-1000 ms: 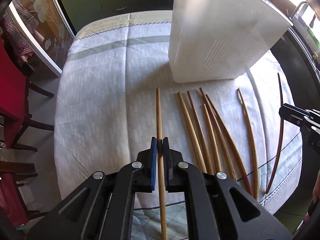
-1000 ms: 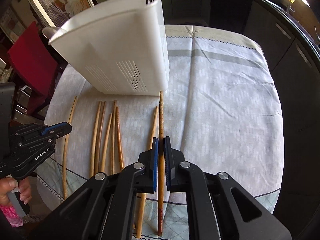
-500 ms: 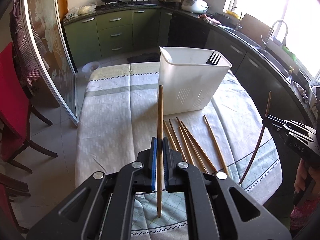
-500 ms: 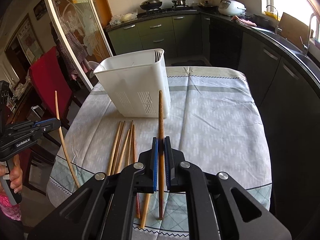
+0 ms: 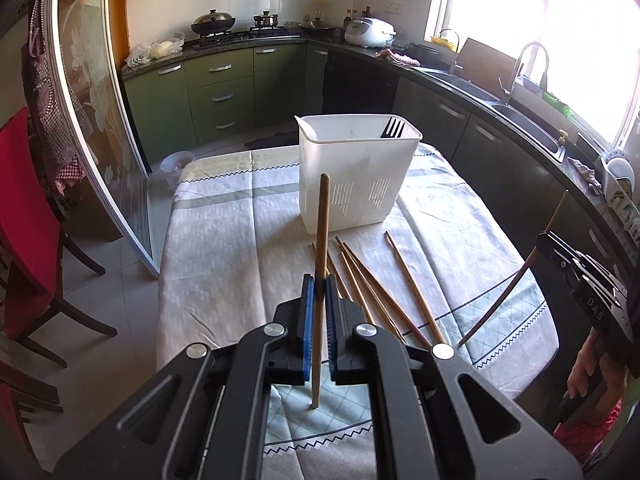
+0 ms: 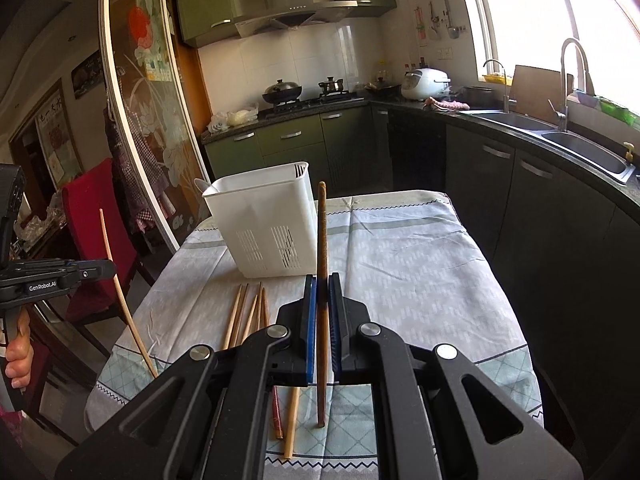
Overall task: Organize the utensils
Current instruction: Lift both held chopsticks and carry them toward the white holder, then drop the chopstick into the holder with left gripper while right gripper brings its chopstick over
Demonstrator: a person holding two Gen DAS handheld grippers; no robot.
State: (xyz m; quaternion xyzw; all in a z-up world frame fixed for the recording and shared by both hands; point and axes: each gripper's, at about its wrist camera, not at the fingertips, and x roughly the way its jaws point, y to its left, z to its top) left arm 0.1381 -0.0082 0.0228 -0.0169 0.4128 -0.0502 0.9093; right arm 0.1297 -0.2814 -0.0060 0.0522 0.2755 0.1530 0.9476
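My left gripper (image 5: 319, 286) is shut on a light wooden chopstick (image 5: 321, 240), held lifted above the tablecloth and pointing toward the white utensil holder (image 5: 356, 184). My right gripper (image 6: 323, 286) is shut on a darker brown chopstick (image 6: 322, 240), also raised off the table. Several more chopsticks (image 5: 372, 284) lie side by side on the cloth in front of the holder. A black fork (image 5: 391, 127) stands in the holder's right end. The right gripper (image 5: 538, 240) shows at the right edge of the left wrist view, the left gripper (image 6: 110, 268) at the left edge of the right wrist view.
The table (image 5: 216, 248) carries a pale patterned cloth. Red chairs (image 5: 20, 216) stand at its left. Green kitchen cabinets (image 5: 216, 92), a stove with pots and a sink counter (image 6: 560, 136) run behind and along the right. A hand (image 6: 18, 354) grips the left tool's handle.
Both grippers have risen and tilted up from the cloth, each lifting its chopstick clear of the table. The holder now appears farther away, with the kitchen in view.
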